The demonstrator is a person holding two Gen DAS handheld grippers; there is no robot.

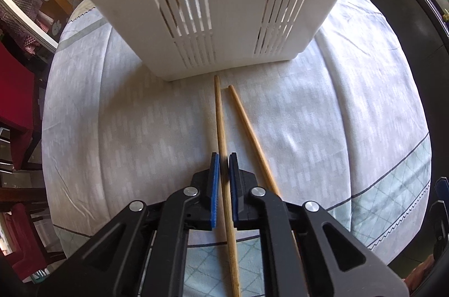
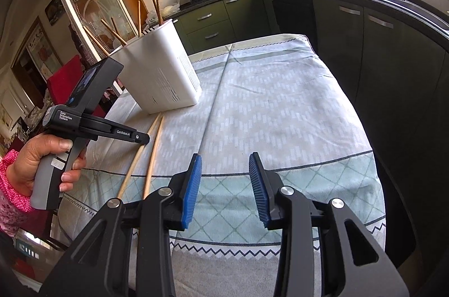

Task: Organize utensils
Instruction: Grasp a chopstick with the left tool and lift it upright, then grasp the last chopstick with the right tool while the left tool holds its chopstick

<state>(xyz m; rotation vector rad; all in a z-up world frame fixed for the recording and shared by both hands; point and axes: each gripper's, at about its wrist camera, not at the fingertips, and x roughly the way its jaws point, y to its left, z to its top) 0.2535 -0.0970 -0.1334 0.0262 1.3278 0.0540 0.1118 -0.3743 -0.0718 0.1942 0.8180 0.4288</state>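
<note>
**Left tongs clamped on one chopstick, right tongs standing empty**

The left gripper (image 1: 224, 161) is pointing steeply down at the table and is pinching a wooden chopstick (image 1: 221, 123) between its blue pads (image 1: 214, 179); the pads are pressing on the stick from both sides, near its middle. The stick is running forward from the jaws, its far tip lying just short of the white utensil holder (image 1: 213, 2). A second chopstick (image 1: 247, 126) is lying free on the tablecloth (image 1: 112, 114) just to the right of the held one, angling away from it and passing beside the right pad without being gripped.

The right gripper (image 2: 225, 184) is hovering over the near edge of the table with its jaws standing apart and nothing between them. In its view a hand (image 2: 42, 159) in a pink dotted sleeve (image 2: 8, 184) is holding the left tool by its grey handle, above the two sticks.

The holder is sitting on the cloth towards the far left of the table, its slotted wall facing the tongs, and several more chopsticks (image 2: 155, 8) are sticking up out of its top. Dark kitchen cabinets (image 2: 364, 58) are running along the table's right side.
</note>
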